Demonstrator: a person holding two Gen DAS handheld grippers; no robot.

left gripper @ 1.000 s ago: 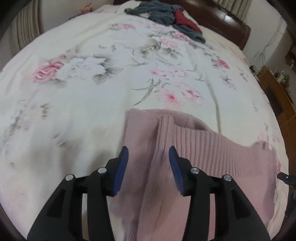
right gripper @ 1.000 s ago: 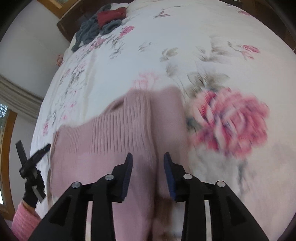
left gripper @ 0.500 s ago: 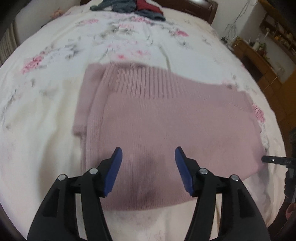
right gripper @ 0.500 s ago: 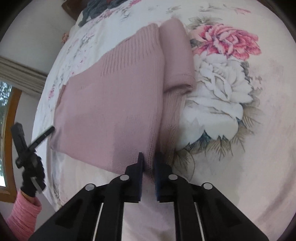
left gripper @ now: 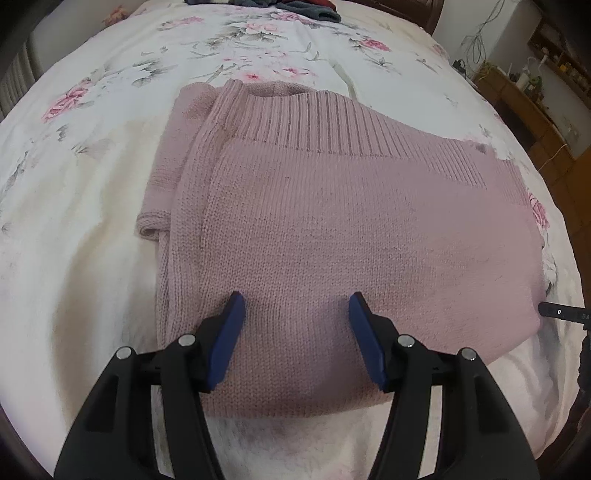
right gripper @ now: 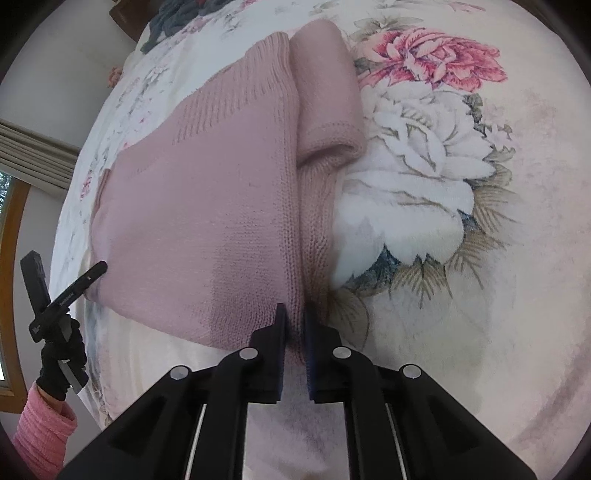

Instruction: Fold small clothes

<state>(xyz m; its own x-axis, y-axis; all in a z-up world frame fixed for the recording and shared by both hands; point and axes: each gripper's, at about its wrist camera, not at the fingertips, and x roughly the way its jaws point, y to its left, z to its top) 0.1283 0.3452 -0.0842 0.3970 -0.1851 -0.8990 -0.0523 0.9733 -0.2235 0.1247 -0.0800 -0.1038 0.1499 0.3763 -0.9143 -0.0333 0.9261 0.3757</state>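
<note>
A dusty-pink knitted sweater [left gripper: 351,221] lies folded flat on the flowered bedspread [left gripper: 92,184], ribbed band at the far side. In the left wrist view a folded sleeve [left gripper: 166,177] sticks out at its left edge. My left gripper [left gripper: 295,299] hovers wide open over the sweater's near edge, nothing between its blue pads. My right gripper [right gripper: 294,310] is shut on the near edge of the sweater [right gripper: 207,192], beside a folded sleeve [right gripper: 325,96]. The right wrist view also shows the left gripper [right gripper: 66,264] by the sweater's left corner, held by a gloved hand.
A pile of grey and red clothes [left gripper: 295,7] lies at the far end of the bed by the wooden headboard. Wooden furniture with small items [left gripper: 546,92] stands to the right. A window with a blind [right gripper: 22,155] is at the left.
Both grippers drew back from low over the sweater to its near edge. The right gripper closed on that edge. The left gripper opened wider.
</note>
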